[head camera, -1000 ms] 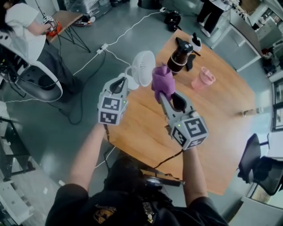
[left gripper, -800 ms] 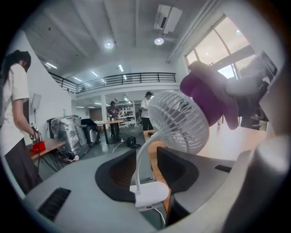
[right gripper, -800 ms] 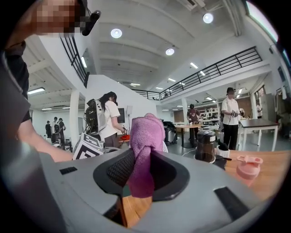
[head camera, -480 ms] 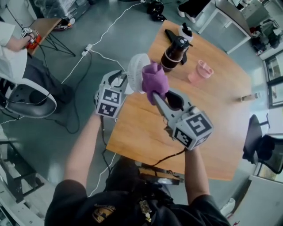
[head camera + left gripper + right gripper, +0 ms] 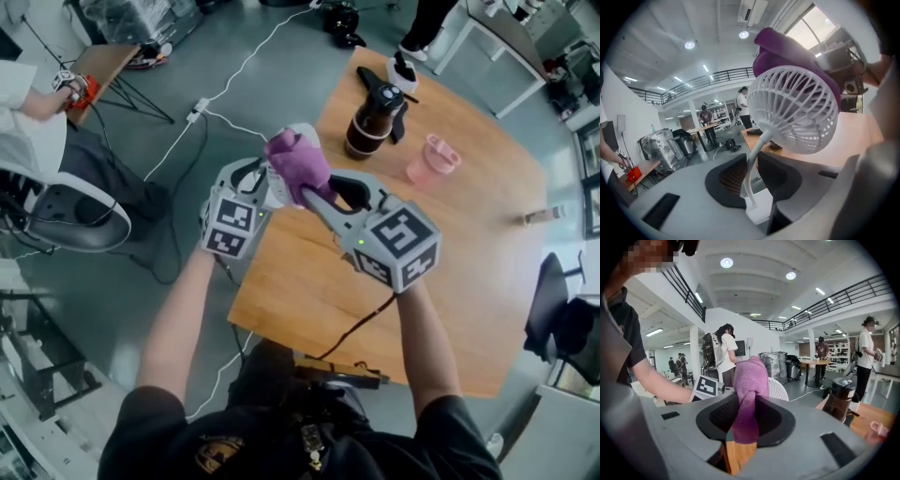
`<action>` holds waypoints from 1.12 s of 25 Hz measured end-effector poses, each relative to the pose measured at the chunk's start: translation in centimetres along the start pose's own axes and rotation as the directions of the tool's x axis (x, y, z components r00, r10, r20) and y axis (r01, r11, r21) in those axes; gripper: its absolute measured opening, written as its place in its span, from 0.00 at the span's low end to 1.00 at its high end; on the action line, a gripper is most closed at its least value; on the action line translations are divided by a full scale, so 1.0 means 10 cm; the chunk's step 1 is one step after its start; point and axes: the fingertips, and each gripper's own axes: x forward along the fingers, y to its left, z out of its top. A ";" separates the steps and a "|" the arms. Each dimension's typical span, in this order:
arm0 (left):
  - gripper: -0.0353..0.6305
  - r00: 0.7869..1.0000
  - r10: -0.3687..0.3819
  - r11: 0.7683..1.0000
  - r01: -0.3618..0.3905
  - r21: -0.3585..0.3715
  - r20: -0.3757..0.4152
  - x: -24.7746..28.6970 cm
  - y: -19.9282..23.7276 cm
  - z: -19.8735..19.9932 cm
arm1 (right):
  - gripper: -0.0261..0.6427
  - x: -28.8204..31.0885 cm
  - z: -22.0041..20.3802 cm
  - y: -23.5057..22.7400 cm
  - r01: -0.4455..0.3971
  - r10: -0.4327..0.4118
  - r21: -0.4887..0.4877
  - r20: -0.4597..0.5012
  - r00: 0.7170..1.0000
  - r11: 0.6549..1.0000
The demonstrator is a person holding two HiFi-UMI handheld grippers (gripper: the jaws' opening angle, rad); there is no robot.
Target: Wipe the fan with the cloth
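Note:
A small white fan (image 5: 797, 110) stands at the wooden table's left edge. Its thin stem (image 5: 754, 159) runs between the pads of my left gripper (image 5: 752, 176), whose jaws are closing around it with a little slack still showing. My right gripper (image 5: 746, 418) is shut on a purple cloth (image 5: 750, 394). In the head view the cloth (image 5: 298, 164) lies bunched against the fan's head and hides most of it; only the white rim (image 5: 309, 129) shows. The left gripper (image 5: 258, 176) sits just left of the right gripper (image 5: 309, 192).
On the table (image 5: 450, 281) behind the fan stand a dark bottle (image 5: 375, 117) and a pink cup (image 5: 429, 159), with a black object (image 5: 398, 70) farther back. A white cable (image 5: 225, 80) crosses the floor at left, where a seated person (image 5: 37, 103) is.
The right gripper carried the cloth leftward from beside the fan onto its head, which it now largely covers. The left gripper closed in on the fan's stem.

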 end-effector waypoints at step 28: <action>0.18 0.998 0.059 0.997 -0.058 -0.060 0.010 -0.04 0.03 -0.02 | 0.20 0.25 -0.88 -0.59 0.108 -0.088 0.211 -0.105 0.991 0.971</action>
